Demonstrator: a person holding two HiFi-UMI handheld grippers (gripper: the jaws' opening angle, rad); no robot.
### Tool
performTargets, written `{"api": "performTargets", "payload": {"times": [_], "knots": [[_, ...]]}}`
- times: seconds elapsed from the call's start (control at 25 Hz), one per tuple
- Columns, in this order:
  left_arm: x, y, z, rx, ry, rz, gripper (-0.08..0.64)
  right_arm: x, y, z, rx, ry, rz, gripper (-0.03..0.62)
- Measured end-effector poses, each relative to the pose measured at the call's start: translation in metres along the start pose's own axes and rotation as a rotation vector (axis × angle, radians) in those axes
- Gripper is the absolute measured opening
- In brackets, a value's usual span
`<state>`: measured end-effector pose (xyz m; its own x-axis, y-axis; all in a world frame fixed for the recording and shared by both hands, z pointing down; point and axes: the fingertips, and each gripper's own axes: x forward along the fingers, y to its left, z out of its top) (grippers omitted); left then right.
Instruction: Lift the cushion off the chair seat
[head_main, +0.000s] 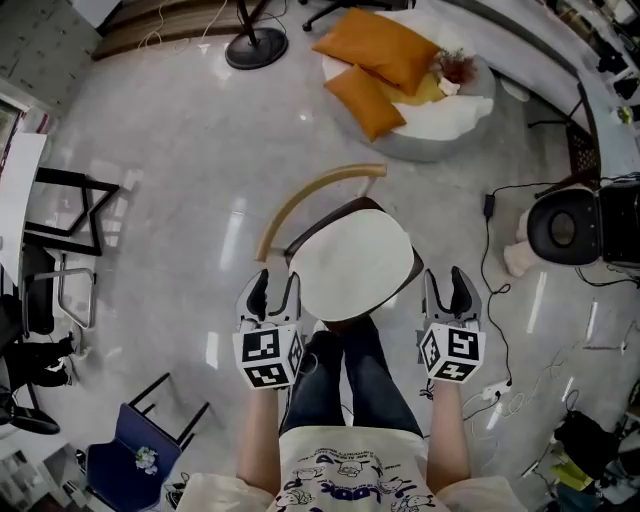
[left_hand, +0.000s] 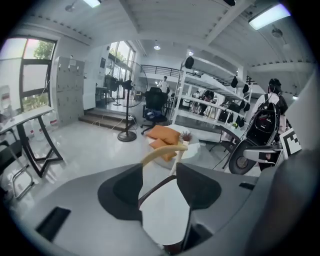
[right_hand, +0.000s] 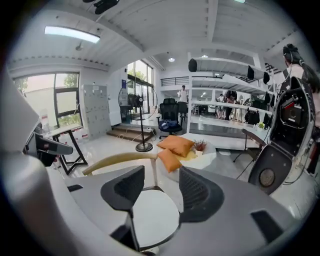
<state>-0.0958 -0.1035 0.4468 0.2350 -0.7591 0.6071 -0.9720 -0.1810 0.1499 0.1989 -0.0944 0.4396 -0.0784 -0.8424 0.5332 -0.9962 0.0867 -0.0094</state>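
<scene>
A round white cushion (head_main: 350, 262) lies on the seat of a dark-framed chair with a curved wooden backrest (head_main: 318, 193). My left gripper (head_main: 275, 288) hovers by the cushion's near-left edge, jaws open and nothing between them. At the near-right edge my right gripper (head_main: 446, 288) is open and empty too. The left gripper view looks past the left gripper (left_hand: 159, 187) to the cushion (left_hand: 165, 212) and backrest (left_hand: 162, 150). The right gripper view frames the cushion (right_hand: 152, 217) below the right gripper (right_hand: 162, 192). Neither gripper visibly touches the cushion.
The person's legs (head_main: 350, 375) in dark jeans stand just before the chair. Two orange pillows (head_main: 385, 55) lie on a white round platform beyond. A fan base (head_main: 256, 47) stands far left, a black table frame (head_main: 70, 215) left, a blue chair (head_main: 135, 450) near left, a black round machine (head_main: 565, 228) and cables (head_main: 495, 290) right.
</scene>
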Motion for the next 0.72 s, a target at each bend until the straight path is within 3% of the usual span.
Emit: {"api": "performTargets", "payload": {"times": [0.72], "knots": [[0.133,0.03,-0.166,-0.064,0.287,0.059,0.222,0.132,-0.024,-0.169,-0.025,0.276,0.058,0.232]]}}
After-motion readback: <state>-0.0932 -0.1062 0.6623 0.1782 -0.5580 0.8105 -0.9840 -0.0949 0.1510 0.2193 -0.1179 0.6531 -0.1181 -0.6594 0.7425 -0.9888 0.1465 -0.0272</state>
